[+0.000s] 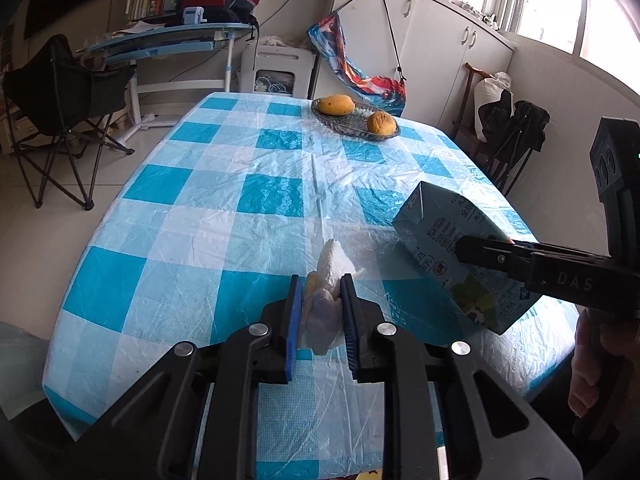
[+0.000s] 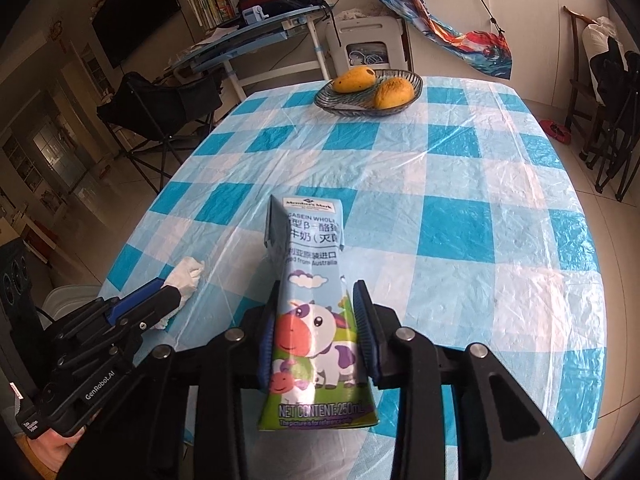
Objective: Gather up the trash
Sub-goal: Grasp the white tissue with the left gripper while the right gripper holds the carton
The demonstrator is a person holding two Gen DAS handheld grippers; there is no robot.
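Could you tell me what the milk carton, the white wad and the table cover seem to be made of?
Milk carton: coated paperboard, by its sharp folded seams and glossy print. White wad: probably tissue paper, soft, matte and crumpled. Table cover: thin plastic film, shiny and finely wrinkled.

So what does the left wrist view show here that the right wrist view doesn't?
Only the left wrist view shows the bright window and the milk carton's printed back. Only the right wrist view shows the carton's cow picture, the dark TV screen and red items on the floor. Both show the left gripper shut on the crumpled tissue, the right gripper shut on the carton, and the mango dish.
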